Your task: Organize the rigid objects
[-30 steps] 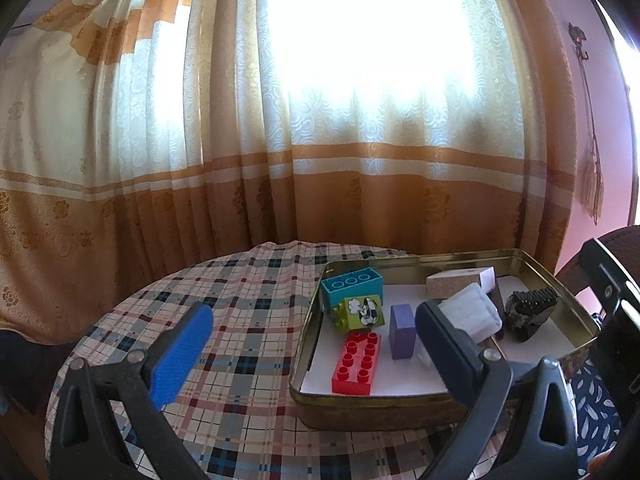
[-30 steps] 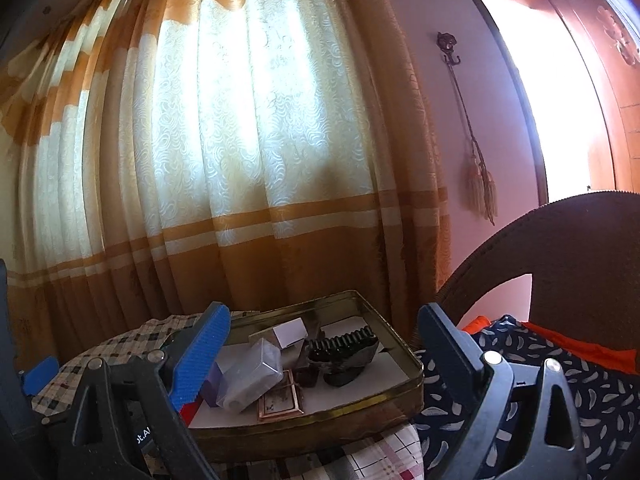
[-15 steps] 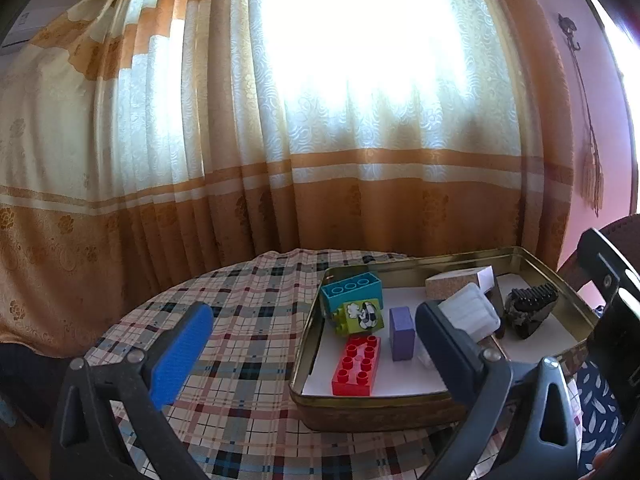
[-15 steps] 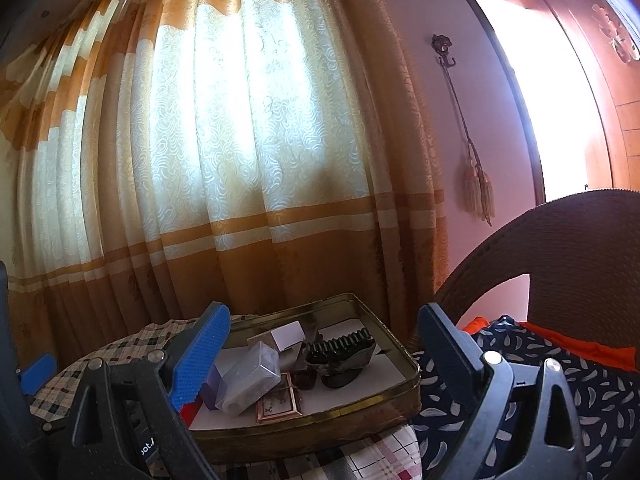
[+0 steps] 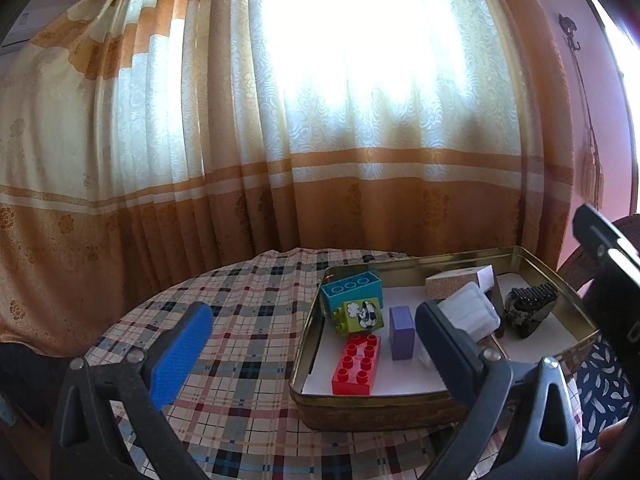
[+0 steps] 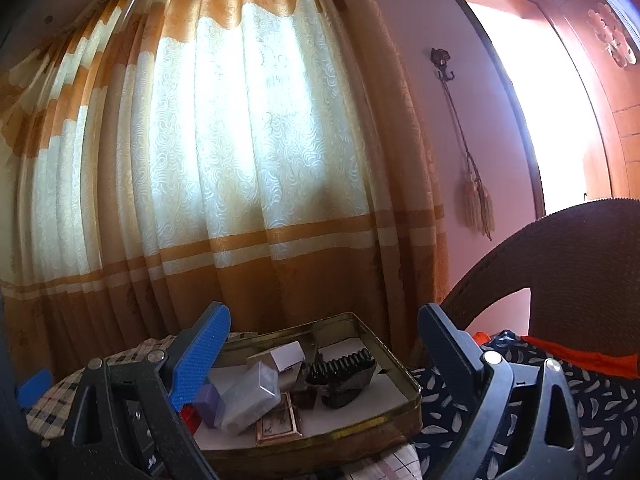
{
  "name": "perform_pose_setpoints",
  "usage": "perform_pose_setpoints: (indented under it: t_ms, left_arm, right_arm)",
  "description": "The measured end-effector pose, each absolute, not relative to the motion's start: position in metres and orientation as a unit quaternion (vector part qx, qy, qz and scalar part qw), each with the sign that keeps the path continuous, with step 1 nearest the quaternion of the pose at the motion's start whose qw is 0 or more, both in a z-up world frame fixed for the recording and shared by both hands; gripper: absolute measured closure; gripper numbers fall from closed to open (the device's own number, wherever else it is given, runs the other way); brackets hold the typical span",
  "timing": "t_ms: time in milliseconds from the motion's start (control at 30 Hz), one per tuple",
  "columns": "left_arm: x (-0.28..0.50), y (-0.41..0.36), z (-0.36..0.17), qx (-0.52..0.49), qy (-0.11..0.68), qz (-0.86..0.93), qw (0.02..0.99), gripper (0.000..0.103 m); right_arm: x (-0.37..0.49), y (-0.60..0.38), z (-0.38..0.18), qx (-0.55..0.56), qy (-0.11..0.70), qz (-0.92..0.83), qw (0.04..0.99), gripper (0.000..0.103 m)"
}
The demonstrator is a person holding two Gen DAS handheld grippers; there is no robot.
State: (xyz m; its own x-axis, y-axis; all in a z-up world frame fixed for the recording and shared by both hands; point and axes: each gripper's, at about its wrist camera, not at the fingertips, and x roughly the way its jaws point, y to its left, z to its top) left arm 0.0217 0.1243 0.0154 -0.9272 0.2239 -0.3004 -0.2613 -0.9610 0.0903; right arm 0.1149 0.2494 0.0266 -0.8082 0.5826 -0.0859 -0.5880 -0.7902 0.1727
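Observation:
A gold metal tray (image 5: 376, 412) sits on the plaid table at the right. In it lie a red brick (image 5: 357, 364), a green picture brick (image 5: 358, 314), a teal brick (image 5: 351, 289), a purple block (image 5: 401, 332), a clear plastic box (image 5: 468, 312), a cork-and-white box (image 5: 460, 281) and a black toothed clip (image 5: 530, 308). My left gripper (image 5: 308, 354) is open and empty, held above and in front of the tray. My right gripper (image 6: 320, 364) is open and empty, above the tray (image 6: 404, 372) near the clip (image 6: 344, 372) and the clear box (image 6: 250, 396).
The plaid tablecloth (image 5: 240, 320) covers a round table. Orange and cream curtains (image 5: 280, 160) hang close behind. A wicker chair (image 6: 560, 280) with dark patterned fabric (image 6: 600, 408) stands right of the tray. A small framed card (image 6: 280, 424) lies at the tray's front.
Both grippers have risen and tilted slightly, so the tray sits lower in each view. Nothing in the tray has moved and both jaws stay open.

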Motion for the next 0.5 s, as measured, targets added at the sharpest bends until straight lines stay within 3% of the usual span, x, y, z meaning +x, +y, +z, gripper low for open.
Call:
perform_pose_setpoints:
  t_ms: [500]
  left_arm:
    - [0.0267,0.1249,0.0172,-0.131,0.07,0.982,0.116,0.0]
  right_arm:
    - [0.1217,0.2516,0.0257,-0.014,0.107,0.942,0.319,0.006]
